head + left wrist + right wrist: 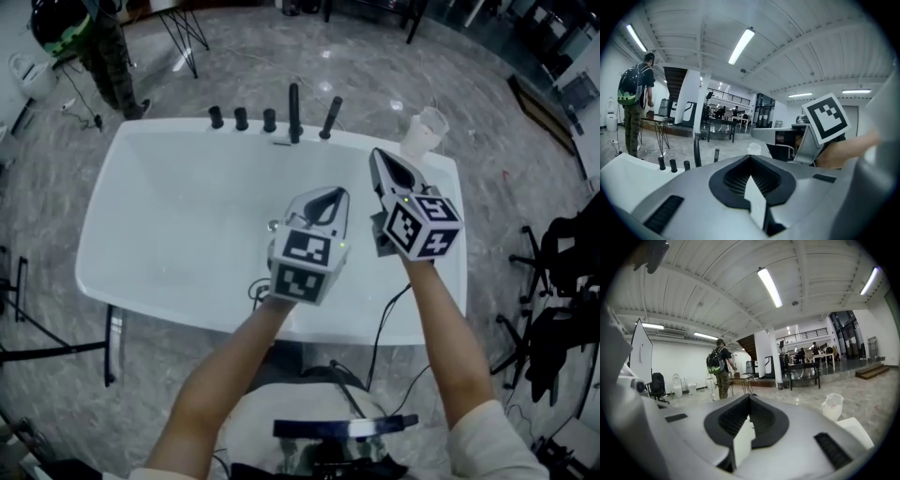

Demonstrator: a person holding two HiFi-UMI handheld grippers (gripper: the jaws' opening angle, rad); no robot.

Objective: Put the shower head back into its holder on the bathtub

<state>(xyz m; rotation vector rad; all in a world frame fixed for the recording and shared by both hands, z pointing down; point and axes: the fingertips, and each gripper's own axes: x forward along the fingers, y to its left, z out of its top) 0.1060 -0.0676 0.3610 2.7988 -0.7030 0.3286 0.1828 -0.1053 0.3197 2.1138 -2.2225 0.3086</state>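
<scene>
Holding the left gripper [330, 195] and the right gripper [377, 156] side by side above the white bathtub [141, 267], each with jaws pressed together on nothing. Finding the shower head [331, 117] standing tilted on the tub's rim at 12 o'clock, just at 3 o'clock of the tall spout [294, 111], three knobs [241, 118] at the spout's 9 o'clock, all well apart from both grippers. Beyond the rim, a pale plastic bag [424, 131] at 1 o'clock and a person [105, 61] at 11 o'clock.
</scene>
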